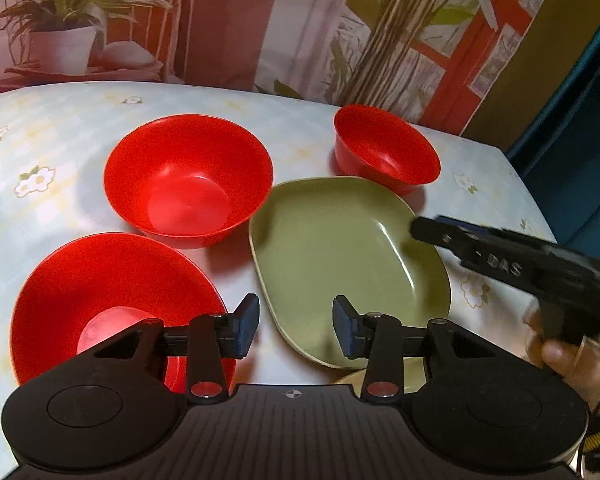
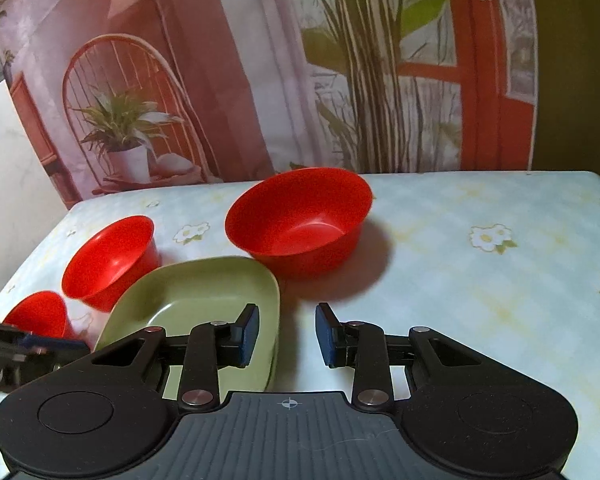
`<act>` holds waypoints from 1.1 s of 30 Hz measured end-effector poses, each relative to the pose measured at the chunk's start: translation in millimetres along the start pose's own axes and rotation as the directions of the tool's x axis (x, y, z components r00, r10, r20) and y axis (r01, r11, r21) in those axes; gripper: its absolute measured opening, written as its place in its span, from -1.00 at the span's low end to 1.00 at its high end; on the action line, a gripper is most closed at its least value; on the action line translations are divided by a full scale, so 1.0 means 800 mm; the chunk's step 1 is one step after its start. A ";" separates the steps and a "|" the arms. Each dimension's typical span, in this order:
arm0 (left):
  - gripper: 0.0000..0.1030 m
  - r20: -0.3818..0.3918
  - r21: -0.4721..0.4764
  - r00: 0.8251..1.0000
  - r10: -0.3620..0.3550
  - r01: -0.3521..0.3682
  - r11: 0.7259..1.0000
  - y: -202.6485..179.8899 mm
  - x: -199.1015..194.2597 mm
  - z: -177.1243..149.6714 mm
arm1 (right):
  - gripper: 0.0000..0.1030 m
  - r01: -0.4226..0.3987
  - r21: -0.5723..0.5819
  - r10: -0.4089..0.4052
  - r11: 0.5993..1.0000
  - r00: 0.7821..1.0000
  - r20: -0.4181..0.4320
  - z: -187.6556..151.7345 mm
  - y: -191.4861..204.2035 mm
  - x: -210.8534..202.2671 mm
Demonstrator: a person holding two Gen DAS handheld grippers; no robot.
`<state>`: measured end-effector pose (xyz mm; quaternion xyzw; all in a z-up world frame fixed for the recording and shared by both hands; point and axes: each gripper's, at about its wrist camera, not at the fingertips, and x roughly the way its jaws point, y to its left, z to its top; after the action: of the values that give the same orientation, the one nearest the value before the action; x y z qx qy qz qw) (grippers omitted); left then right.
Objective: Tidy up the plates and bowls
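Table w/ floral cloth [image 1: 80,128]: 3 red bowls, 1 green plate. Near-left bowl [image 1: 100,292], mid bowl [image 1: 188,176], far-right bowl [image 1: 384,148]; green plate [image 1: 340,248] between them, just beside mid and far bowls. Left gripper [image 1: 296,326]: jaws apart, nothing between, above plate's near-left edge. Right gripper [image 2: 287,334]: jaws apart, empty, by plate's right rim.

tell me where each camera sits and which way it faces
Left wrist: on the left gripper, angled down over the table at three red bowls and the green plate; its open fingers, the right gripper and a hand show.
Right wrist: on the right gripper, angled down at the plate's edge and the nearest red bowl; its open fingers and the left gripper show.
Shared: plate, bowls, flowered tablecloth, printed backdrop.
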<state>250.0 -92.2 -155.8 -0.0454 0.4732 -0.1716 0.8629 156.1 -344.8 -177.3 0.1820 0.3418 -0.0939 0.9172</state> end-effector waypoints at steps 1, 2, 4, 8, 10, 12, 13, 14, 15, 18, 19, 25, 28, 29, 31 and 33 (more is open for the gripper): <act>-0.30 -0.004 0.002 1.000 -0.003 0.003 1.000 0.000 0.002 0.000 | -0.43 -0.005 0.001 0.005 1.000 1.000 -0.004 0.002 0.000 0.005; -0.31 -0.007 0.005 1.000 -0.005 0.005 1.000 0.000 0.004 0.001 | -0.43 -0.011 0.001 0.011 1.000 1.000 -0.010 0.004 0.001 0.011; -0.45 -0.005 0.023 1.000 0.003 -0.003 1.000 0.000 0.007 0.000 | -0.45 -0.019 -0.002 0.019 1.000 1.000 -0.018 0.008 0.004 0.021; -0.65 -0.026 0.058 1.000 0.015 -0.014 0.998 0.000 0.016 0.001 | -0.55 -0.023 -0.012 0.023 1.000 0.999 -0.033 0.013 0.010 0.039; -0.66 -0.027 0.061 1.000 0.015 -0.013 0.998 0.001 0.018 0.001 | -0.65 -0.021 -0.006 0.021 1.000 0.999 -0.036 0.013 0.010 0.044; -0.66 -0.026 0.059 1.000 0.012 -0.010 0.998 0.002 0.019 0.002 | -0.79 -0.004 0.000 0.004 1.000 0.999 -0.035 0.012 0.009 0.045; -0.66 -0.031 0.055 1.000 0.007 -0.005 0.998 0.004 0.019 0.003 | -0.89 0.006 0.004 -0.005 1.000 0.999 -0.036 0.011 0.007 0.045; -0.66 -0.036 0.047 0.999 -0.001 0.002 0.999 0.004 0.018 0.003 | -0.93 0.011 0.011 -0.011 1.000 0.999 -0.038 0.010 0.005 0.044; -0.65 -0.045 0.035 0.999 -0.012 0.013 0.999 0.006 0.018 0.003 | -0.94 0.007 0.024 -0.006 1.000 0.999 -0.043 0.008 0.003 0.043; -0.65 -0.071 -0.016 0.996 -0.049 0.048 0.999 0.010 0.015 -0.001 | -0.94 0.013 0.039 -0.012 0.999 0.999 -0.044 0.001 -0.002 0.038; -0.64 -0.077 -0.025 0.995 -0.057 0.055 0.998 0.010 0.014 -0.003 | -0.94 0.018 0.039 -0.016 0.999 0.999 -0.043 0.000 -0.001 0.036; -0.64 -0.074 -0.022 0.996 -0.047 0.046 0.999 0.006 0.016 -0.006 | -0.94 0.039 0.060 -0.037 0.997 0.999 -0.040 -0.006 0.002 0.032; -0.65 -0.052 -0.006 0.998 -0.043 0.043 0.999 0.005 0.015 -0.008 | -0.94 0.045 0.080 -0.042 0.996 0.998 -0.042 -0.006 0.001 0.030; -0.67 -0.045 -0.010 0.998 -0.043 0.043 0.999 0.006 0.014 -0.008 | -0.94 0.048 0.090 -0.044 0.995 0.998 -0.042 -0.006 0.001 0.029; -0.68 -0.036 -0.019 0.998 -0.042 0.041 0.999 0.008 0.012 -0.006 | -0.94 0.047 0.113 -0.043 0.992 0.998 -0.037 -0.006 -0.001 0.026; -0.68 -0.022 -0.016 0.999 -0.042 0.042 0.999 0.008 0.007 -0.003 | -0.94 0.045 0.134 -0.041 0.990 0.999 -0.033 -0.006 -0.001 0.022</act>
<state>252.0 -87.8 -163.2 -0.0598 0.4832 -0.1865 0.8533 165.8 -344.7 -192.4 0.2373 0.3522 -0.1337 0.8954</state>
